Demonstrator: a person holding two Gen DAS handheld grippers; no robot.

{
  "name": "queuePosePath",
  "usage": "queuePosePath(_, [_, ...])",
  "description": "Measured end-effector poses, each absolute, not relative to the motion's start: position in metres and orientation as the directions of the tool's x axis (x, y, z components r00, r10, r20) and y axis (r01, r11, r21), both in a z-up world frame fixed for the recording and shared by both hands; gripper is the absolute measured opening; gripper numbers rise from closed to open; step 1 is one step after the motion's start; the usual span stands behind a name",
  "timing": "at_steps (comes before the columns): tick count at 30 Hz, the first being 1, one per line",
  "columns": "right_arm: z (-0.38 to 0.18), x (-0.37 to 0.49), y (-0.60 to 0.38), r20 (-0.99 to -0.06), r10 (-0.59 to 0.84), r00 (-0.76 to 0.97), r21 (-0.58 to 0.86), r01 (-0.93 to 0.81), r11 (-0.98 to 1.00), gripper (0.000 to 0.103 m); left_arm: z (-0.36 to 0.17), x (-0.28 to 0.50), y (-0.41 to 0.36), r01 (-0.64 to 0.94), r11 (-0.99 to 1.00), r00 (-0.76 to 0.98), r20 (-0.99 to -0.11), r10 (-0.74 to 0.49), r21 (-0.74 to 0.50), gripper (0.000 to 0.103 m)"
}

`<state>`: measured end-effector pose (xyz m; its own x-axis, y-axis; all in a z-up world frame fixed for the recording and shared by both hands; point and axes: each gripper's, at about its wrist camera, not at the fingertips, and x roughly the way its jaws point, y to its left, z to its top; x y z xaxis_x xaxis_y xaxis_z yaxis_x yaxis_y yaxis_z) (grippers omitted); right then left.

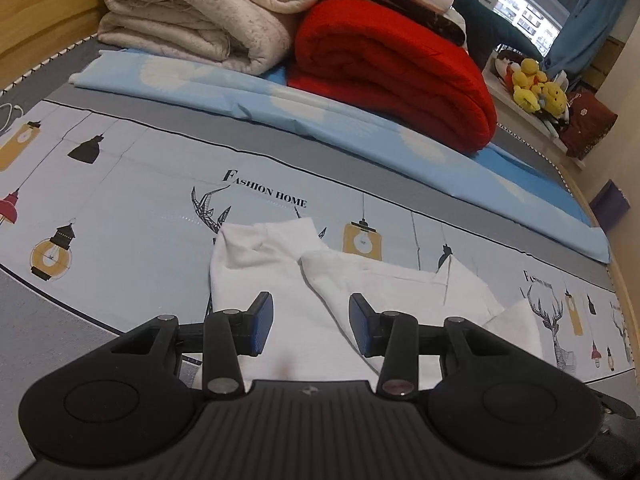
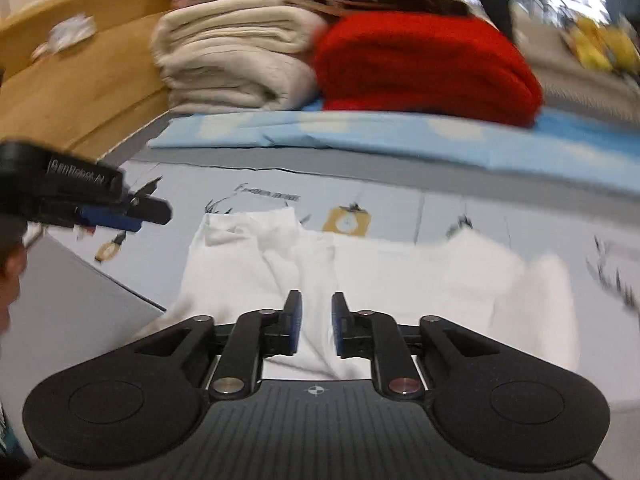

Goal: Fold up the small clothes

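Claws, left claw [image 1: 311,324] and right claw [image 2: 317,324], hang part-open and empty above the white garment [image 1: 304,280]; pinch matching edges before folding across the bed [image 1: 140,184].

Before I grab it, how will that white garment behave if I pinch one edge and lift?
Likely floppy: the white garment lies creased and draped flat on the printed sheet. Probably light, since the fabric looks thin. It may drag and bunch rather than slide whole.

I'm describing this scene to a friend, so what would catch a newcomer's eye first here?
The bright red folded blanket at the back of the bed, beside a cream blanket stack, stands out most. In front, a white garment lies rumpled on the lamp-print sheet, with the left gripper open above it.
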<state>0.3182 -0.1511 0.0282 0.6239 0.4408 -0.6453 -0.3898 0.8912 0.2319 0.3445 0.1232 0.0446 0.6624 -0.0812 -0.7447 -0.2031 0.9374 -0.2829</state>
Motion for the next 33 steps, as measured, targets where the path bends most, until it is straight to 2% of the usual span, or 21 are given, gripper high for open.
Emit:
queuePosePath(4, [0.029,0.320,-0.173,-0.649,0.413,0.639,0.327,-0.255,0.910,0.026,0.040,0.346,0.122,-0.204,0.938,0.657,-0.749,-0.082,-0.281,0.046])
queuePosePath(9, [0.002,0.325,-0.191,-0.660,0.340,0.670,0.318,-0.161,0.934,0.026,0.026,0.355,0.117,-0.215,0.939,0.637,-0.767,-0.075,-0.270,0.046])
queuePosePath(19, [-0.015,0.345,-0.213,-0.687,0.294,0.665,0.306,-0.103,0.946,0.026,0.004,0.380,0.104,-0.227,0.937,0.615,-0.785,-0.073,-0.265,0.046])
queuePosePath(30, [-0.014,0.359,-0.241,-0.690,0.226,0.687,0.315,0.005,0.949,0.026,-0.018,0.397,0.147,-0.363,0.871,0.601,-0.797,-0.053,-0.332,0.046])
queuePosePath(33, [-0.017,0.363,-0.246,-0.698,0.216,0.682,0.320,0.028,0.947,0.026,-0.027,0.402,0.151,-0.378,0.844,0.599,-0.795,-0.090,-0.380,0.046])
